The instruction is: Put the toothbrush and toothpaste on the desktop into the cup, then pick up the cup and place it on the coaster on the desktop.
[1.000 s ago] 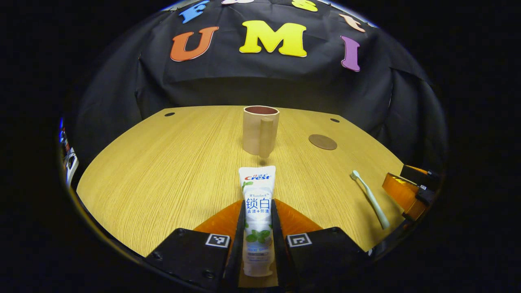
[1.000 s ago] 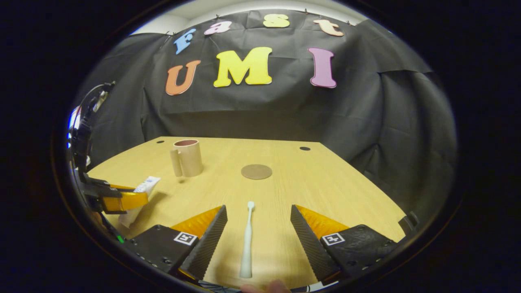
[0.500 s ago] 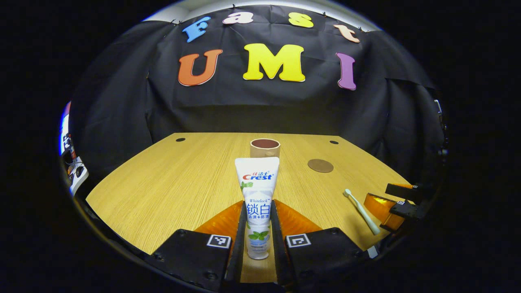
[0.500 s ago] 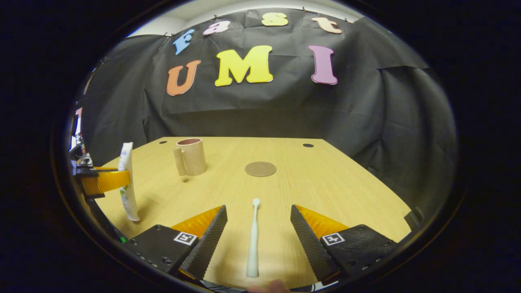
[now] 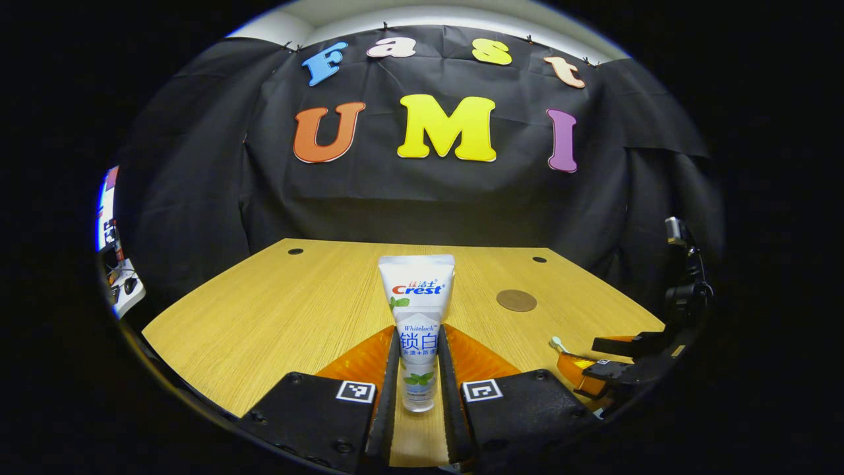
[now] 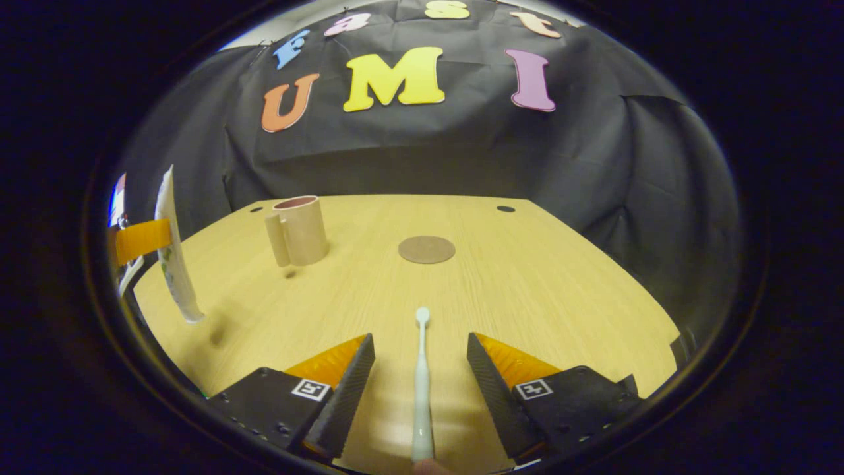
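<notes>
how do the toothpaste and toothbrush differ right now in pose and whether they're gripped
The toothpaste is clamped between the left tool fingers and lifted off the desktop, roughly upright; the toothbrush lies flat on the desktop. The toothbrush sits ungripped between the open fingers of the right tool. The toothpaste is a wide flat tube; the toothbrush is a thin stick. Neither is in the cup yet.

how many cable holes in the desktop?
2. One round dark cable hole sits at the far left of the wooden desktop, behind the tan cup; the other round hole at the far right. None looks hidden.
</notes>
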The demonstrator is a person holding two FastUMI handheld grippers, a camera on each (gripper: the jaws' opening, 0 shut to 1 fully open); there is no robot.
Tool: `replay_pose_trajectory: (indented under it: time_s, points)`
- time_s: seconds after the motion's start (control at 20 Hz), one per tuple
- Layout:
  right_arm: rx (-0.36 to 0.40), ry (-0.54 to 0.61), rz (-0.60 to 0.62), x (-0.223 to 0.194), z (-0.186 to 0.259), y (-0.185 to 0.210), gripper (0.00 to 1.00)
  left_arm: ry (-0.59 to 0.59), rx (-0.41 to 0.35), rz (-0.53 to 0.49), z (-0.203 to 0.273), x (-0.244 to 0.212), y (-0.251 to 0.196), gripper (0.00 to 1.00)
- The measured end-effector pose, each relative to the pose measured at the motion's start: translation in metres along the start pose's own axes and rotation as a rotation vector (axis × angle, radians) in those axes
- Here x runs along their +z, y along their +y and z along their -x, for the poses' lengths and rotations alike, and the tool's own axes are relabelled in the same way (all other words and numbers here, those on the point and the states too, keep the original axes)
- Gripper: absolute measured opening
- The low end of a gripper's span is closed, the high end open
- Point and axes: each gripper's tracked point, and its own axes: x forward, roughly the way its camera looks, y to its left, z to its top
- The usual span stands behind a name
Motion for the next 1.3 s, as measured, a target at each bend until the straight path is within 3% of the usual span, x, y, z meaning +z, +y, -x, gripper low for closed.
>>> replay_pose_trajectory:
  time_s: [0.15, 0.35, 0.5, 0.55, 0.65, 0.7, 0.9, 1.3]
  points:
    - [0.015, 0.060, -0.014, -0.008, -0.013, 0.005, 0.65, -0.016, 0.007, 0.009, -0.001, 0.008, 0.005, 0.34]
    - [0.031, 0.094, -0.024, -0.012, -0.018, 0.010, 0.46, -0.034, 0.020, 0.011, -0.001, 0.015, 0.012, 0.34]
    - [0.064, 0.115, -0.087, -0.008, -0.022, 0.009, 0.20, -0.037, 0.021, 0.033, -0.003, 0.019, 0.013, 0.34]
    - [0.072, 0.120, -0.100, -0.007, -0.023, 0.008, 0.07, -0.038, 0.019, 0.037, -0.005, 0.021, 0.012, 0.34]
    - [0.078, 0.119, -0.110, -0.007, -0.025, 0.007, 0.09, -0.045, 0.018, 0.039, -0.007, 0.027, 0.013, 0.34]
    - [0.083, 0.122, -0.119, -0.006, -0.022, 0.005, 0.00, -0.046, 0.015, 0.037, -0.009, 0.028, 0.010, 0.34]
    - [0.126, 0.116, -0.197, 0.002, -0.018, 0.006, 0.00, -0.053, -0.007, 0.029, -0.013, 0.032, 0.001, 0.34]
    - [0.186, 0.006, -0.239, 0.036, 0.009, 0.008, 0.00, -0.068, -0.019, 0.030, -0.029, 0.043, -0.006, 0.34]
